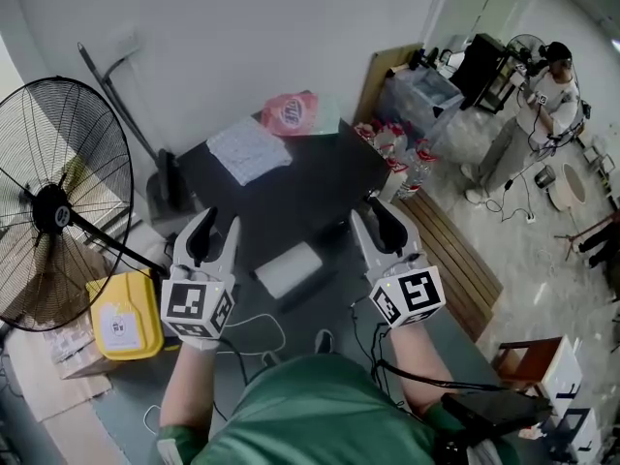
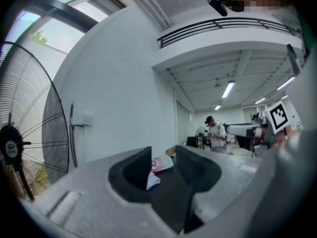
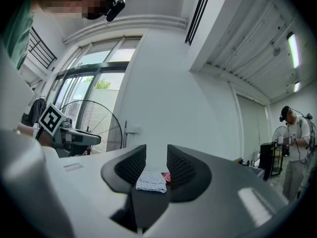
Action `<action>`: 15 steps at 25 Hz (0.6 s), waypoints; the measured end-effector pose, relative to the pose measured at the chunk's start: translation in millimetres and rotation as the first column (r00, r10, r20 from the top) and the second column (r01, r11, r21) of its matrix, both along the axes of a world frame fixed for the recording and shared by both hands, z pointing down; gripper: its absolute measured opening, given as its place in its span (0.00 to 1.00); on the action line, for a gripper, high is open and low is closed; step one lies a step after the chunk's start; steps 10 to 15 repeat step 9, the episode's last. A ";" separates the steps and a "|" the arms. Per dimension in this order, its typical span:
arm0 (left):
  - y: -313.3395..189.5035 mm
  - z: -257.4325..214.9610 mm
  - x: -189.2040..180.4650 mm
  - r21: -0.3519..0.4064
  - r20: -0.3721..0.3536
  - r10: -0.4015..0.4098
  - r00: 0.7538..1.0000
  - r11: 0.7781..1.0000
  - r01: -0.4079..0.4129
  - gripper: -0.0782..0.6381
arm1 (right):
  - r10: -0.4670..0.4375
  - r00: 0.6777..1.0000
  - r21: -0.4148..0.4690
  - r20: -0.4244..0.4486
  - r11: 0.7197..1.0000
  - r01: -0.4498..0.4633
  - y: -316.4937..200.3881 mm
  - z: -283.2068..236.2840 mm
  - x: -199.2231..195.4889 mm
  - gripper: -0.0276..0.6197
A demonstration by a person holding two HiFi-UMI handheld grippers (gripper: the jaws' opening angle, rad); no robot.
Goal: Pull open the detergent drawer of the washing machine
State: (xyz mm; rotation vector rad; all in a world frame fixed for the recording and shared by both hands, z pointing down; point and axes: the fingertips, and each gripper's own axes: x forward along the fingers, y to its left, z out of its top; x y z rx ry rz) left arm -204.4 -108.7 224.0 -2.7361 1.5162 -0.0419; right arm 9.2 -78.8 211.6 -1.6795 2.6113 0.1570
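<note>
One dark machine [image 1: 320, 177] stands below. Left gripper [image 1: 219, 223] and right gripper [image 1: 372, 211] hover over its near edge, jaws apart, empty. The pale block [image 1: 288, 268] between them is probably the drawer: light, rigid plastic, likely sticky; hook its front lip.

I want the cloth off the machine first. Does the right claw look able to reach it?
Probably yes: the right claw is open and empty, the cloth lies ahead of it, and the dark top between them looks bare.
</note>
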 end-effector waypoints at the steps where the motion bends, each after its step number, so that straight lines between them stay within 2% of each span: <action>1: 0.8 0.7 -0.6 -0.002 0.000 0.001 1.000 1.000 -0.001 0.32 | 0.002 1.000 -0.001 0.000 1.000 -0.002 1.0 0.5 -0.1 0.25; 15: 4.1 -2.1 -5.1 -0.008 0.000 0.007 1.000 1.000 -0.007 0.32 | 0.009 1.000 -0.002 -0.007 1.000 -0.009 5.2 -4.0 -3.6 0.25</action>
